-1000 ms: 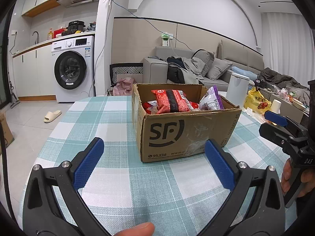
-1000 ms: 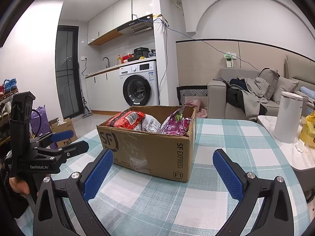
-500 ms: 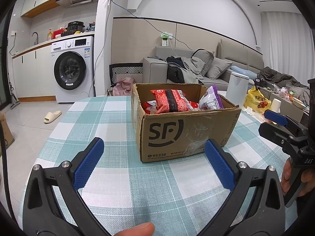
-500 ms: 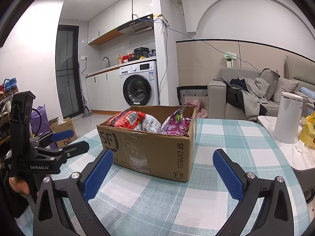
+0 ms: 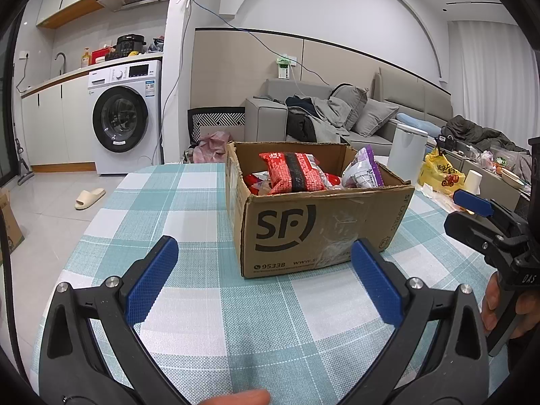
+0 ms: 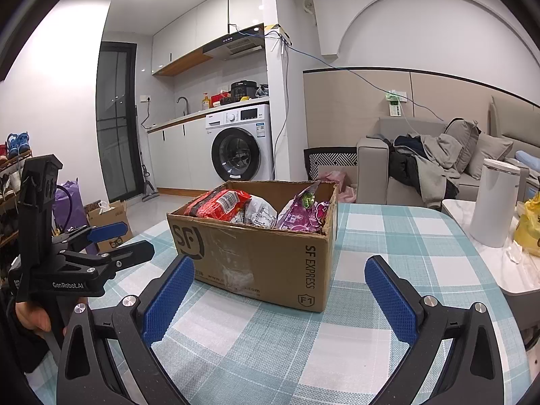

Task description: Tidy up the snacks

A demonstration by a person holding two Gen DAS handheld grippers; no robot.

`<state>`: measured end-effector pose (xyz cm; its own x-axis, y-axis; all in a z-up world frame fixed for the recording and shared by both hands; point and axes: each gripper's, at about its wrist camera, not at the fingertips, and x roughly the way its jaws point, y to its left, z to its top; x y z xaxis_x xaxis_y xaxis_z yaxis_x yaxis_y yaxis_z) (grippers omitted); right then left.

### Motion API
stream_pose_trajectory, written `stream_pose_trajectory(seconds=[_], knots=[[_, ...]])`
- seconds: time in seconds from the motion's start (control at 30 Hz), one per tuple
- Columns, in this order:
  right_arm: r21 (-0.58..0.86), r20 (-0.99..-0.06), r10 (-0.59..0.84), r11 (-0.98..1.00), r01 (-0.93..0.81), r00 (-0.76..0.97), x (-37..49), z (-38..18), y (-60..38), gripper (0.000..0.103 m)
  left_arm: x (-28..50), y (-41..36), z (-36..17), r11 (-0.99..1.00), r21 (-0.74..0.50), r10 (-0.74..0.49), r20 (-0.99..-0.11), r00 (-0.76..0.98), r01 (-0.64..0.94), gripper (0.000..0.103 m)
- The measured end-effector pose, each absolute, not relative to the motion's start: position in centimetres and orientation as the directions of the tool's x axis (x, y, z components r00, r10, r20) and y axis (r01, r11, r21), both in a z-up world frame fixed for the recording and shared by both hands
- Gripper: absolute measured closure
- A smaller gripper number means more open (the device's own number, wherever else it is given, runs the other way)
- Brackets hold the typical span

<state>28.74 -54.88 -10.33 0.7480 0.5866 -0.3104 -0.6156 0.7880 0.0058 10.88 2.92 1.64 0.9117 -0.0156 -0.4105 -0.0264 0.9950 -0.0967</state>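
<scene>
Your box [image 5: 317, 226] sits on the checked surface [image 5: 189, 209], just ahead of both tools. It is a brown cardboard carton, top open, with a black "SF" logo on the side facing your left gripper [image 5: 263, 280] and "SF EXPRESS" printed on the end nearest your right gripper [image 6: 280, 290]. Clear tape runs across its front face. Inside, a red packet [image 5: 293, 172] with a dark band lies on top of the heap, a purple bag [image 5: 366, 168] stands tilted at the right end, and a crinkled clear-and-white wrapper [image 6: 258, 212] shows between them. Both sets of jaws stand wide apart and hold nothing, their blue pads [image 6: 168, 297] hovering over the cloth short of the box. A white bin [image 6: 494, 202] stands to your right.
</scene>
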Motion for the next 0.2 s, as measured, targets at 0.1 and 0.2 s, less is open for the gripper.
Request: stream_pose_trajectory(seconds=[0.1, 0.2], knots=[[0.008, -0.312, 0.587, 0.788, -0.616, 0.747, 28.73, -10.35, -54.89, 0.0, 10.84, 2.96, 1.69, 0.995, -0.096, -0.014, -0.411, 0.912, -0.028, 0.001], [0.007, -0.311, 0.587, 0.788, -0.616, 0.748, 28.71, -10.36, -54.89, 0.0, 10.92, 2.84, 1.65, 0.995, -0.094, -0.014, -0.41, 0.912, -0.027, 0.001]])
